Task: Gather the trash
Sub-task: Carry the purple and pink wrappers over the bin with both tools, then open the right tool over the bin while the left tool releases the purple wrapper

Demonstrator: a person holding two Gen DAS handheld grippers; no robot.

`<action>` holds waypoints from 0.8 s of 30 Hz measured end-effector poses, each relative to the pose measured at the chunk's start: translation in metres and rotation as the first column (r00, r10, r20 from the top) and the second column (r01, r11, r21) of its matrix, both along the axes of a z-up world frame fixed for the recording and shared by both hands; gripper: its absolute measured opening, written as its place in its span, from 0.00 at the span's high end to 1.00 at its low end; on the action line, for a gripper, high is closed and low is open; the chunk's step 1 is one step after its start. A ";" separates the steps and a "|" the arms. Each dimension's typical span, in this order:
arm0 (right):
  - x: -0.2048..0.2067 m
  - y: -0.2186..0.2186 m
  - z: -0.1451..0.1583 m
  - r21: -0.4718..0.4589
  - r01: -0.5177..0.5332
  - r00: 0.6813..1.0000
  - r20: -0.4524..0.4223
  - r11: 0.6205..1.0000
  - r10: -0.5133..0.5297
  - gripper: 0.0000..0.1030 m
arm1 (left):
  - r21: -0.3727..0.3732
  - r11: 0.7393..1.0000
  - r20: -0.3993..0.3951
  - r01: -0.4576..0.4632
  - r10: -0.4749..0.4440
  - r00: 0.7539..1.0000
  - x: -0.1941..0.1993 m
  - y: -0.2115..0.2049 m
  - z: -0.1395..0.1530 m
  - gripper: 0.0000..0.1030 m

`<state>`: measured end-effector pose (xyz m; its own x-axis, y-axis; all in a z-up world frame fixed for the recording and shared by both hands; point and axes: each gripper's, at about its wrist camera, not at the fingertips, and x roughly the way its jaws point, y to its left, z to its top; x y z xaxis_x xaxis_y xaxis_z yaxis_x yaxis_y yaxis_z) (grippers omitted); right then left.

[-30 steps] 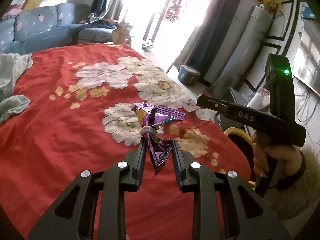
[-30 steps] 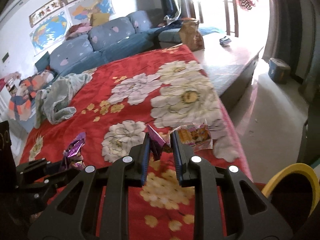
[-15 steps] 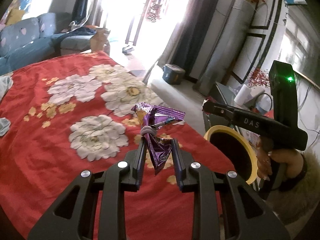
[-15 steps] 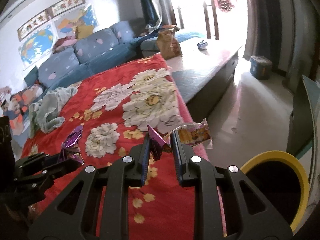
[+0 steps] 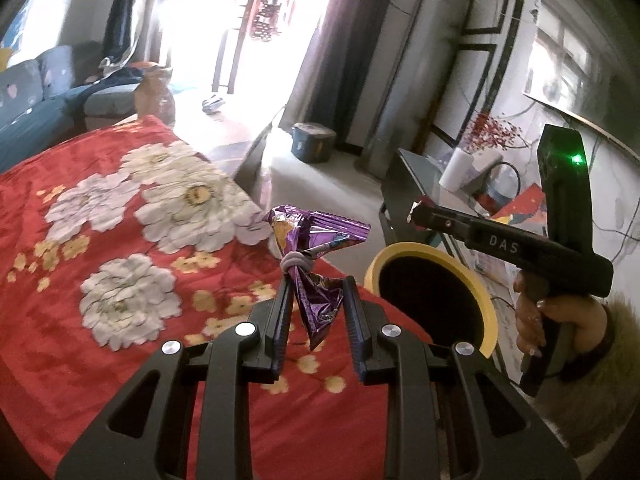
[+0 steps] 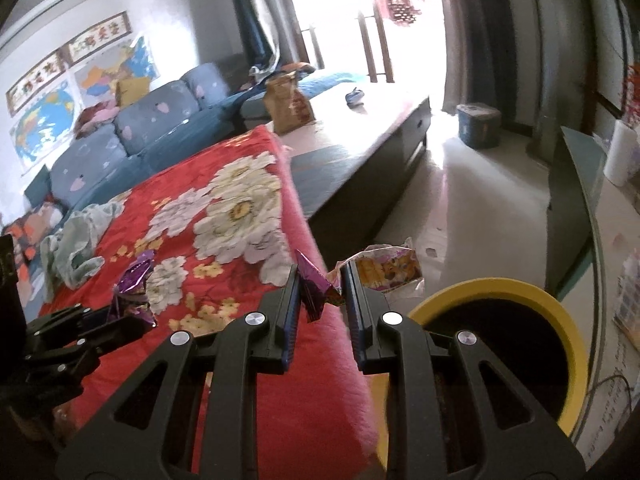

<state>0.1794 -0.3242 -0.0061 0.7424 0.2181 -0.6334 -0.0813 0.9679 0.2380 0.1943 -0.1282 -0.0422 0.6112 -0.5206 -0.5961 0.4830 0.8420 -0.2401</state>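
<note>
My left gripper (image 5: 316, 286) is shut on a crumpled purple foil wrapper (image 5: 316, 236) with a grey loop around its middle, held above the edge of the red flowered blanket (image 5: 120, 240). My right gripper (image 6: 322, 276) is shut on a printed snack wrapper (image 6: 386, 270) with a purple fold. A black bin with a yellow rim (image 6: 500, 285) stands just right of and below the right gripper. In the left wrist view the bin's rim (image 5: 400, 249) lies right of the fingers, and the right gripper (image 5: 416, 213), held by a hand, hovers above it. The right wrist view shows the left gripper (image 6: 136, 318) with its purple wrapper (image 6: 134, 280) at the left.
A green cloth (image 6: 76, 240) lies on the blanket's far side, with a blue sofa (image 6: 132, 140) behind it. A brown paper bag (image 6: 286, 102) stands on a low dark platform (image 6: 360, 176). A glass table (image 6: 576, 184) with a paper roll is at the right, and a blue bucket (image 6: 478, 124) on the floor.
Both grippers have swung right, from over the blanket to its edge, each with its wrapper still held. The yellow-rimmed bin has come into fuller view beside them.
</note>
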 end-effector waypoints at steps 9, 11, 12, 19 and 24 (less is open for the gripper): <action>-0.023 -0.043 -0.019 0.003 0.095 0.994 -0.047 0.995 -0.095 0.84 | 0.024 0.993 -0.003 0.113 -0.113 0.994 0.004 -0.053 -0.007 0.76; -0.031 -0.054 -0.026 0.002 0.117 0.991 -0.065 0.993 -0.116 0.84 | 0.033 0.989 -0.007 0.144 -0.144 0.990 0.005 -0.067 -0.011 0.76; -0.034 -0.058 -0.029 0.001 0.125 0.990 -0.071 0.992 -0.125 0.84 | 0.038 0.986 -0.012 0.164 -0.164 0.986 0.005 -0.076 -0.014 0.76; -0.056 -0.092 -0.054 0.015 0.193 0.973 -0.131 0.981 -0.189 0.84 | 0.060 0.962 -0.056 0.266 -0.262 0.963 0.008 -0.125 -0.034 0.76; -0.063 -0.105 -0.065 0.026 0.212 0.966 -0.157 0.977 -0.205 0.83 | 0.075 0.942 -0.088 0.326 -0.319 0.944 0.011 -0.152 -0.051 0.76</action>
<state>0.1161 -0.4291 -0.0712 0.6696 0.0975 -0.7363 0.1618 0.9484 0.2726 0.2048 -0.2797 -0.0931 0.3717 -0.6267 -0.6848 0.7160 0.6632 -0.2183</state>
